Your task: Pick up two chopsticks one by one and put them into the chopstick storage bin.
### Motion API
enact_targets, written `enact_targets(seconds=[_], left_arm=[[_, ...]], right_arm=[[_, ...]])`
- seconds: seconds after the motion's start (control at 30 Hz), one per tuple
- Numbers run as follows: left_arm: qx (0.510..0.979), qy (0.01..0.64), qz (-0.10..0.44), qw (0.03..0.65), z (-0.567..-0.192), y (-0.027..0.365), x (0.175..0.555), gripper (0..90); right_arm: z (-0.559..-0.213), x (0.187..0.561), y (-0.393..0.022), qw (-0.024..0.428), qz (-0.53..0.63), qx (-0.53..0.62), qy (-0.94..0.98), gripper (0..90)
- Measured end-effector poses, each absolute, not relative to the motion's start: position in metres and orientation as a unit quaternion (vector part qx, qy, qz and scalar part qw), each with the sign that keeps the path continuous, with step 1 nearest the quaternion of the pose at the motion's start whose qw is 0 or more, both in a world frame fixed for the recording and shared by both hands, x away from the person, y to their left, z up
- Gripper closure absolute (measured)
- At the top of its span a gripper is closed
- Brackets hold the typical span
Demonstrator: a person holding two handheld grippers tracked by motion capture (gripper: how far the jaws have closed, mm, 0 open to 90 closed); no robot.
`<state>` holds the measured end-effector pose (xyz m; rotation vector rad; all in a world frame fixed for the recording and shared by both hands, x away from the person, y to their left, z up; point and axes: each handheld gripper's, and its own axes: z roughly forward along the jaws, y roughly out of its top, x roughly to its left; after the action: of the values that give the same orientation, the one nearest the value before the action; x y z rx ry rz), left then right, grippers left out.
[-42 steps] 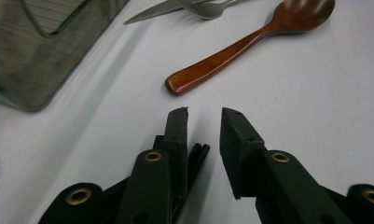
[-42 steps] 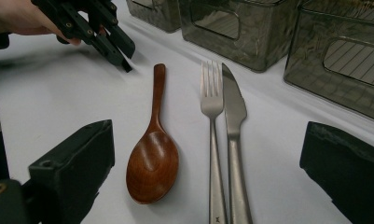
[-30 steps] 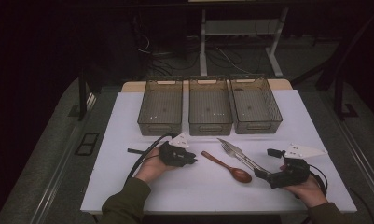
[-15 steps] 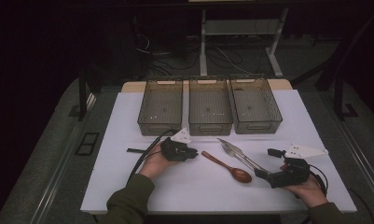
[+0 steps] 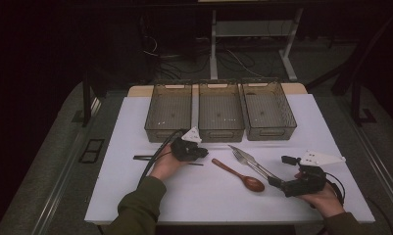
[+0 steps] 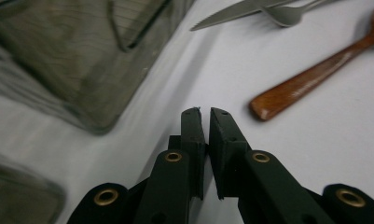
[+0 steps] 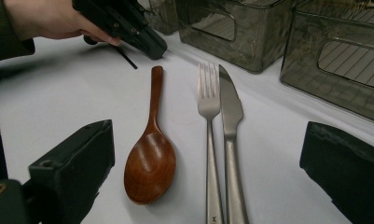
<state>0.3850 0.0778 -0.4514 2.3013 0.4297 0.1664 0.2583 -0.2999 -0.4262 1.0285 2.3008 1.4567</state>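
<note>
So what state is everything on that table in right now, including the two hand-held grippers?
Left gripper: its jaws have just been closing, almost shut; a thin black stick, likely a chopstick, runs under its tip.
Right gripper: open wide, holding nothing.
Wooden spoon: lying flat, bowl up.
Fork: lying flat, beside the knife.
Knife: lying flat.
Three bins: upright in a row, nothing large inside.

Glossy varnished wood on the spoon point(image 7: 149, 161), grain showing in the bowl. Fork point(image 7: 209, 112) and knife point(image 7: 230, 116) are brushed metal with a dull sheen. The bins point(image 5: 220, 110) at twelve o'clock are smoky see-through plastic, ribbed. The table point(image 5: 135, 196) is smooth matt white. The left gripper point(image 6: 204, 116) is matt black plastic with brass rivets.
</note>
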Motion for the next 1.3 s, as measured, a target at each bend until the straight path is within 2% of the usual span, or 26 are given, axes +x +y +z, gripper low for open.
enact_targets(seconds=[0.2, 0.3, 0.47, 0.67, 0.77, 1.0, 1.1, 1.3], left_arm=[[0.900, 0.182, 0.075, 0.388, -0.452, 0.079, 0.393, 82.1], [0.899, 0.187, 0.071, 0.390, -0.450, 0.082, 0.390, 73.7], [0.897, 0.179, 0.064, 0.400, -0.439, 0.093, 0.377, 69.2], [0.901, 0.171, 0.068, 0.393, -0.432, 0.119, 0.355, 70.0], [0.900, 0.185, 0.075, 0.388, -0.431, 0.143, 0.348, 71.1], [0.894, 0.213, 0.092, 0.383, -0.431, 0.184, 0.347, 71.8], [0.891, 0.222, 0.082, 0.388, -0.434, 0.198, 0.350, 72.0], [0.895, 0.224, 0.070, 0.379, -0.442, 0.205, 0.353, 72.8]], right_arm=[[-0.426, 0.258, -0.300, 0.114, 0.497, 0.351, 0.785, 2.3], [-0.426, 0.258, -0.300, 0.115, 0.499, 0.351, 0.784, 2.3], [-0.426, 0.258, -0.300, 0.114, 0.499, 0.351, 0.784, 2.3], [-0.426, 0.257, -0.300, 0.113, 0.498, 0.352, 0.784, 2.4], [-0.426, 0.257, -0.300, 0.113, 0.498, 0.352, 0.784, 2.4], [-0.427, 0.258, -0.299, 0.112, 0.497, 0.350, 0.787, 2.3], [-0.426, 0.258, -0.299, 0.111, 0.496, 0.350, 0.787, 2.4], [-0.427, 0.258, -0.299, 0.111, 0.496, 0.349, 0.787, 2.3]])
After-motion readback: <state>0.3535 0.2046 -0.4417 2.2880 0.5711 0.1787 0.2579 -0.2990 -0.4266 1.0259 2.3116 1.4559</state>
